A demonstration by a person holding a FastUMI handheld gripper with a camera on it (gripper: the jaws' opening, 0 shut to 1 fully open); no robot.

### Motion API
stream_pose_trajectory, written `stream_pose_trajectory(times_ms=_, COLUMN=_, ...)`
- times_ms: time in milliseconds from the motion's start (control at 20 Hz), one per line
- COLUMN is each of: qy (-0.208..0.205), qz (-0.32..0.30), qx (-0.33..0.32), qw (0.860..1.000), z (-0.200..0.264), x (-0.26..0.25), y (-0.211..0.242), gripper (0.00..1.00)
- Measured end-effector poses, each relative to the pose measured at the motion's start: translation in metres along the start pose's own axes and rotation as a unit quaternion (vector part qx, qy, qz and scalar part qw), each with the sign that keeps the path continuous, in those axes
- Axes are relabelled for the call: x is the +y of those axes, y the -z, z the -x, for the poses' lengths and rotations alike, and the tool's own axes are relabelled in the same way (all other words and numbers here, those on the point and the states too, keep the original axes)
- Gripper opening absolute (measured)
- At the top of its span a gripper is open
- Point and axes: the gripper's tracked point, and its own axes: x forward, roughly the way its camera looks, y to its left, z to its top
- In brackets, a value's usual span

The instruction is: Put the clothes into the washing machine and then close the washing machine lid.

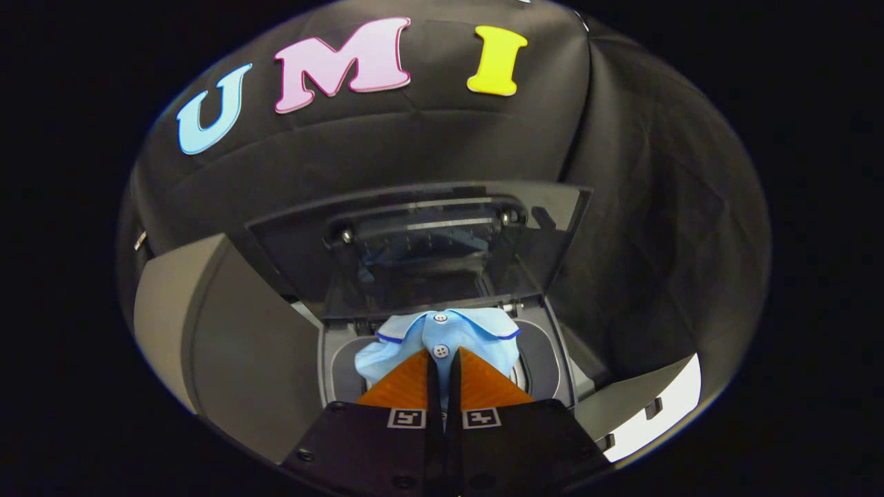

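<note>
A light blue polo shirt (442, 338) with white buttons and a dark blue collar stripe hangs pinched between my fingers. My gripper (440, 359) is shut on the shirt's button placket. The shirt hangs above the washing machine's round tub opening (539, 359). The machine's dark transparent lid (421, 241) stands raised behind the shirt, hinged at the far side of the opening. The machine's grey top (331, 359) frames the opening on the left. The inside of the tub is hidden by the shirt and my fingers.
A grey panel (207, 324) rises left of the machine. A white and grey surface (656, 407) lies to the right. Black cloth walls close in behind and to the right.
</note>
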Motion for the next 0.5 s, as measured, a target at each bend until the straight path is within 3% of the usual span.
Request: stream_pose_trajectory(times_ms=500, qy=0.005, qz=0.018, qx=0.046, qw=0.999, z=-0.072, x=-0.014, y=0.059, gripper=0.05)
